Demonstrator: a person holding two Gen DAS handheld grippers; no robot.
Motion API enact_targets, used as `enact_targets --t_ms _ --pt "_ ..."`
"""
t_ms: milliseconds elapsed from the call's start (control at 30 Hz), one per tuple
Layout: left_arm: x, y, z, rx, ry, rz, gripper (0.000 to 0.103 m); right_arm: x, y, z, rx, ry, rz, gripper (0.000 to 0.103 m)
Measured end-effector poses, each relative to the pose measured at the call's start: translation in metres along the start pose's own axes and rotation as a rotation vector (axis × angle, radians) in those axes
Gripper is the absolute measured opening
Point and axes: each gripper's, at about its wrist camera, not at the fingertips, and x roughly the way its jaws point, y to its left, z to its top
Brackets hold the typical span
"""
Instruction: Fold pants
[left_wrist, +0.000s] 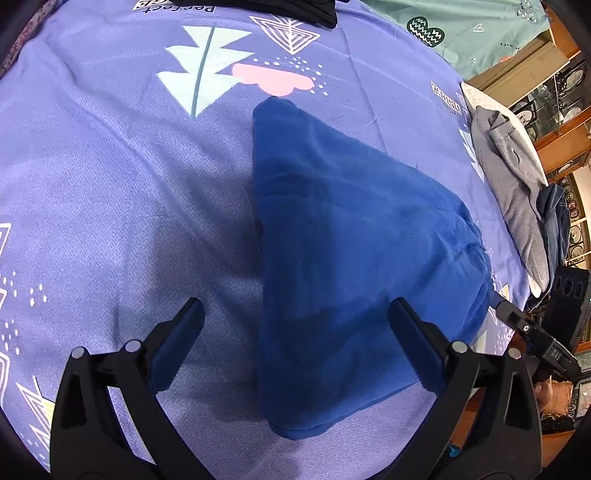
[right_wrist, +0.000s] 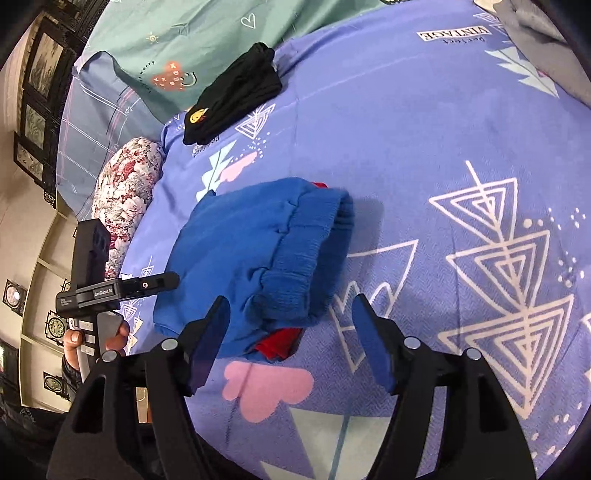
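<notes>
Blue pants (left_wrist: 354, 258) lie folded into a compact bundle on a purple patterned bedspread (left_wrist: 110, 184). The left gripper (left_wrist: 295, 336) hangs tilted steeply down over the bundle's near edge, jaws spread wide, holding nothing. The right gripper (right_wrist: 291, 332) angles down beside the ribbed waistband (right_wrist: 295, 258) — jaws parted, empty. A hand (right_wrist: 92, 338) grips the left tool's handle.

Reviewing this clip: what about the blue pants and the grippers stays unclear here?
- Blue pants, left wrist view: the layers under the top fold are hidden by the fabric itself.
- Red item, right wrist view: mostly covered by the pants; lining or separate cloth, cannot tell.
- Left gripper, right wrist view: seen side-on, so its opening is unreadable there.
</notes>
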Motion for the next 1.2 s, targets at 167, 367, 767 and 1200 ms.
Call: enact_targets --t_ms 167,367,767,1200 --pt "0.003 -0.001 -0.001 -0.002 0.014 -0.017 0.101 0.01 -0.002 0.002 0.038 0.014 0.041 0.081" --pt "0.009 -0.006 -0.002 0.009 0.025 -0.019 0.101 0.022 -0.004 0.005 0.075 0.035 0.088 0.081" --pt "0.016 -0.01 0.001 0.018 0.033 -0.035 0.101 0.041 0.0 0.012 0.091 0.053 0.131 0.091" --pt "0.017 -0.009 0.004 0.027 0.041 -0.05 0.101 0.037 0.01 0.014 0.009 0.05 -0.015 0.092"
